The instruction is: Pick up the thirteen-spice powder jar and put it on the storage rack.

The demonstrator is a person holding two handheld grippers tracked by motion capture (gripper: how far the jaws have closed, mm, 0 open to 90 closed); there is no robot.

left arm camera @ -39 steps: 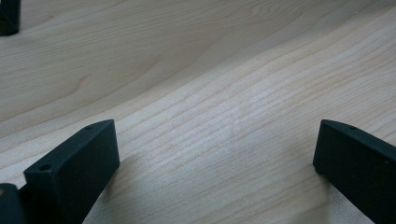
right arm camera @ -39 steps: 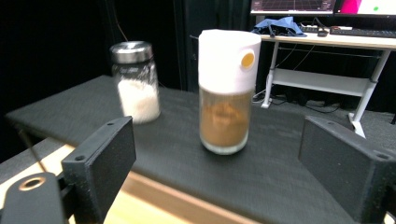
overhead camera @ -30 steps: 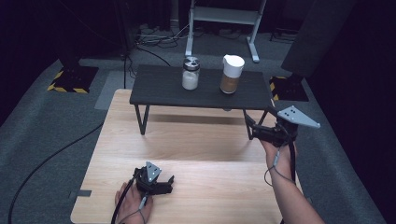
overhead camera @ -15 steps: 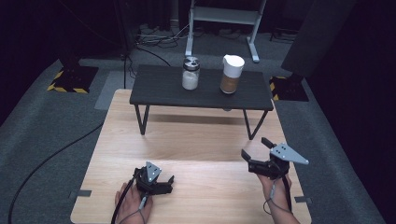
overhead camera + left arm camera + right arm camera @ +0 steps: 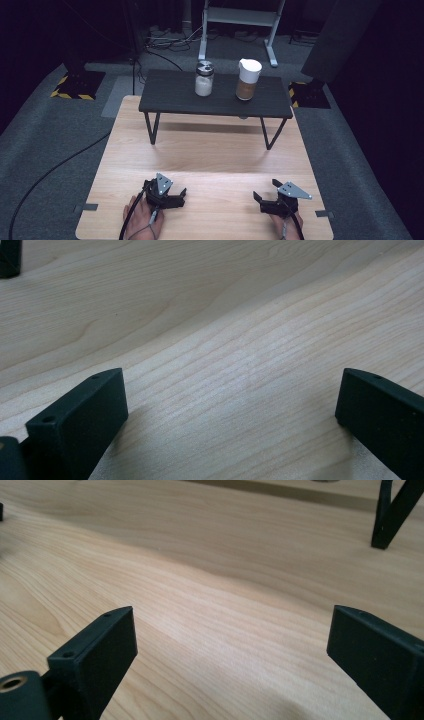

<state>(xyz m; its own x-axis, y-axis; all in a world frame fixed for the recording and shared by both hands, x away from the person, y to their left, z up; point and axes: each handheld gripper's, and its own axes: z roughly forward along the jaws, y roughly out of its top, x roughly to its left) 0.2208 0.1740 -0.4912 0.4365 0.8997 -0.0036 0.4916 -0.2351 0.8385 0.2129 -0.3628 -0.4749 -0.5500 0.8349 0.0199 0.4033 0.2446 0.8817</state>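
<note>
The left tongs [image 5: 175,196] sit low on the wooden worktop [image 5: 210,155], near its front edge. Their two black jaws are spread wide apart, and there is nothing between them but bare wood. In the left gripper view the left tongs [image 5: 230,410] look like they rest on the wood or hover just above it; I cannot tell which. A hand [image 5: 142,220] holds them from behind, and a black cable trails back from them.

The right tongs [image 5: 265,192] are off to the side of the left ones, well apart from them, also near the front edge. Their jaws are wide open too and hold nothing. In the right gripper view the right tongs [image 5: 232,645] have only wood grain between the jaws. A hand [image 5: 286,226] holds these from behind as well.

Far ahead of both tongs stands a small black table [image 5: 215,97] with thin legs, set on the far part of the worktop. One of its legs [image 5: 392,512] shows up ahead of the right tongs. On the small table are two things, side by side but not touching: a glass jar [image 5: 204,79] with white stuff inside and a shiny lid, and a brown cup [image 5: 248,80] with a white lid. Both stand upright.

Around the worktop is grey carpet floor [image 5: 60,145].
</note>
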